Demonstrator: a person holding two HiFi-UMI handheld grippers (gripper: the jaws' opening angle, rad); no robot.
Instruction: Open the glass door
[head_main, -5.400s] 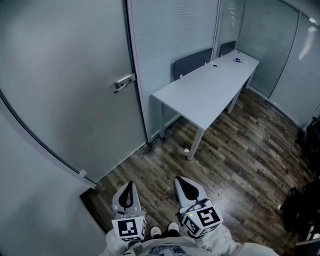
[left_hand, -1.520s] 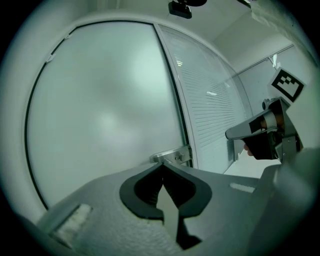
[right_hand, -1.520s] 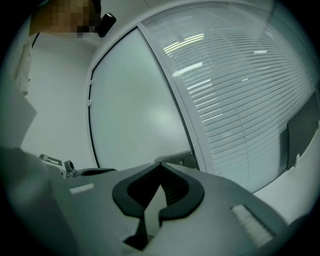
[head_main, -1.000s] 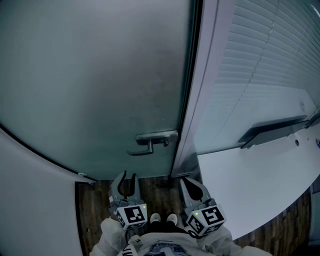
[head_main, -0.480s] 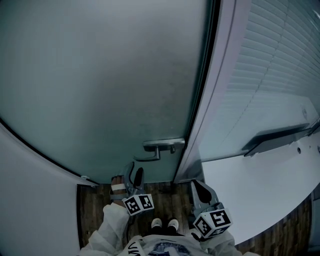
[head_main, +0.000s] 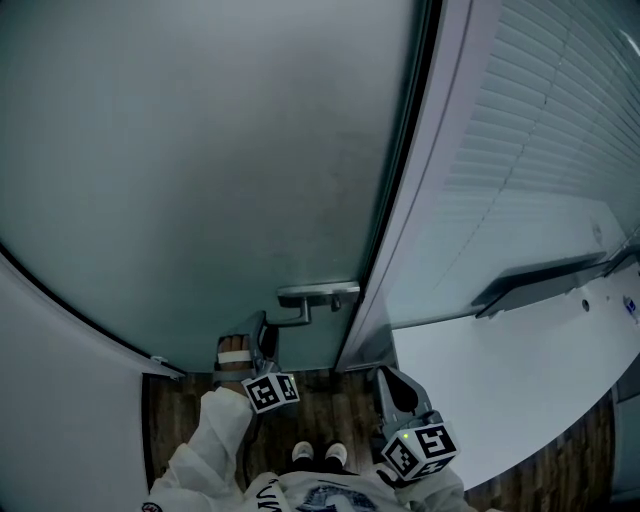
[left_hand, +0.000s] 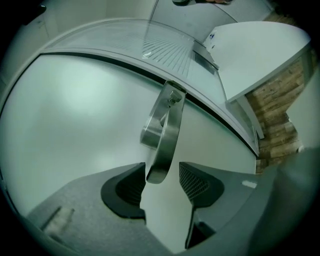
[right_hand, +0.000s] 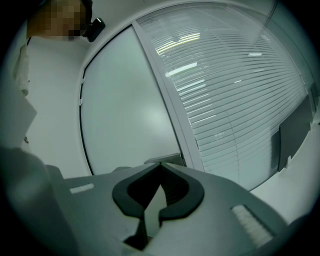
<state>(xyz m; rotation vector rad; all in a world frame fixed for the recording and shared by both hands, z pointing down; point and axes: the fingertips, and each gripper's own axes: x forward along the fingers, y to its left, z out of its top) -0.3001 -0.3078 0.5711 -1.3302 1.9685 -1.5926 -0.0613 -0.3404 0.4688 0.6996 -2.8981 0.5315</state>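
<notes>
The frosted glass door (head_main: 200, 150) fills the head view, its steel lever handle (head_main: 296, 313) low on the right edge. My left gripper (head_main: 265, 335), rolled on its side, reaches up to the lever's free end. In the left gripper view the lever (left_hand: 167, 130) runs down to the left gripper (left_hand: 162, 168), its tip between the jaws. The jaws are wide and closing; a gap still shows beside the right pad (left_hand: 192, 181). My right gripper (head_main: 390, 385) hangs low near the door frame, shut and holding nothing, its tips meeting (right_hand: 160, 165).
A pale door frame (head_main: 400, 220) separates the door from a glass partition with blinds (head_main: 540, 150). A white table (head_main: 500, 380) with a grey screen (head_main: 540, 275) stands at the right. Dark wood floor (head_main: 185, 410) shows below, with a curved white wall (head_main: 60, 400) at the left.
My left gripper has moved up to the lever's end, rolled onto its side and spread its jaws. The right gripper has stayed low and shut.
</notes>
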